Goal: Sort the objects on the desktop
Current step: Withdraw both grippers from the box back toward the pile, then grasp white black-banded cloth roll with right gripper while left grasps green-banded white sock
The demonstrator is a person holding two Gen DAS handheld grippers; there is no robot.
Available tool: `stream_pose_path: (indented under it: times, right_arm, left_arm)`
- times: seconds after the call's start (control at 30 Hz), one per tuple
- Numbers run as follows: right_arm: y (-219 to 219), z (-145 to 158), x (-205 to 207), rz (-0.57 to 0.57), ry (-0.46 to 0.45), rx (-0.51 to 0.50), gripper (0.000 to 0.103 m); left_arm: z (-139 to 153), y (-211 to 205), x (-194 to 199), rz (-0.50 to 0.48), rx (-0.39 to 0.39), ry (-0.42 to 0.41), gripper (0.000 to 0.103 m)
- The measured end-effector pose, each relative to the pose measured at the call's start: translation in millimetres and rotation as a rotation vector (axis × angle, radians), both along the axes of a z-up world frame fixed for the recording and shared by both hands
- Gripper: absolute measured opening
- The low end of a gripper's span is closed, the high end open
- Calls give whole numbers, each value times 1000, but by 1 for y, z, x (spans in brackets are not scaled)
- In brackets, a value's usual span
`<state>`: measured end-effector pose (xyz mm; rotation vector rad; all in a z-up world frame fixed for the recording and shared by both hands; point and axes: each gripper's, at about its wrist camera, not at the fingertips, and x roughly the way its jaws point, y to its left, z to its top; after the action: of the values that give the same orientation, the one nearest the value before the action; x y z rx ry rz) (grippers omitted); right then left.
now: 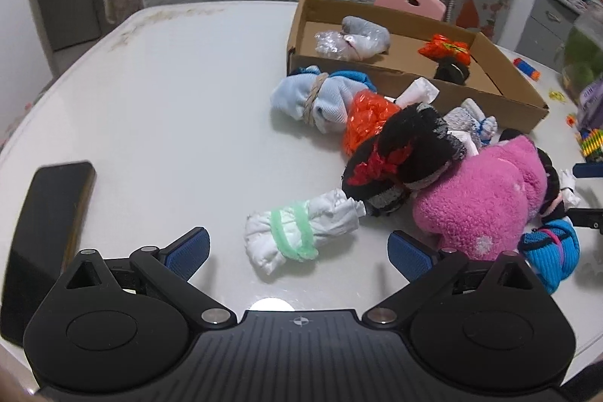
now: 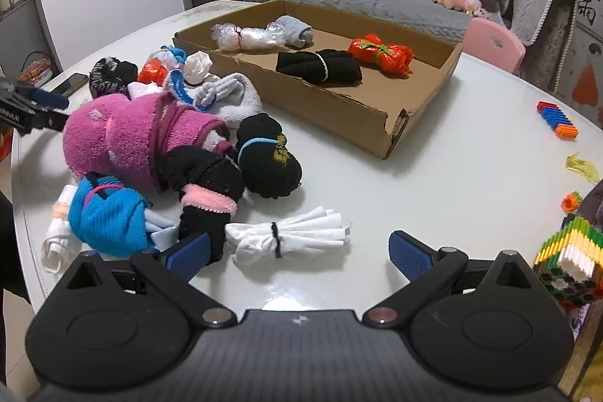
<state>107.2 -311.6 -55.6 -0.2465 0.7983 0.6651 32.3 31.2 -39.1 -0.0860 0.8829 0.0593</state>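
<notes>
Spreading across both views, the white table (image 1: 158, 93) carried a shallow cardboard box (image 2: 339, 108) holding four tied bundles, with a heap of loose ones just beside it. Largest in that heap was a pink fleece bundle (image 1: 486, 198). The left gripper (image 1: 297, 251) stood wide open around a white bundle with a green band (image 1: 297, 236), seemingly untouched by the pads. The right gripper (image 2: 297, 251) gaped equally over a white bundle tied in black (image 2: 290, 236), gripping nothing.
</notes>
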Motion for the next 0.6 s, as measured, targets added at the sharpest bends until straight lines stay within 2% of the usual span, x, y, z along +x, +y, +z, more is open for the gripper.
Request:
stream_pose_path:
  times: [0.23, 0.4, 0.6]
  right_arm:
    - [-5, -4, 6, 19, 6, 33, 101]
    - [-7, -8, 8, 44, 25, 83, 100]
    - [-5, -9, 5, 45, 12, 98, 98]
  left_arm:
    - [-10, 0, 3, 95, -16, -5, 101]
    - [-15, 4, 8, 142, 40, 1, 98]
    - [-11, 13, 5, 156, 38, -14, 89]
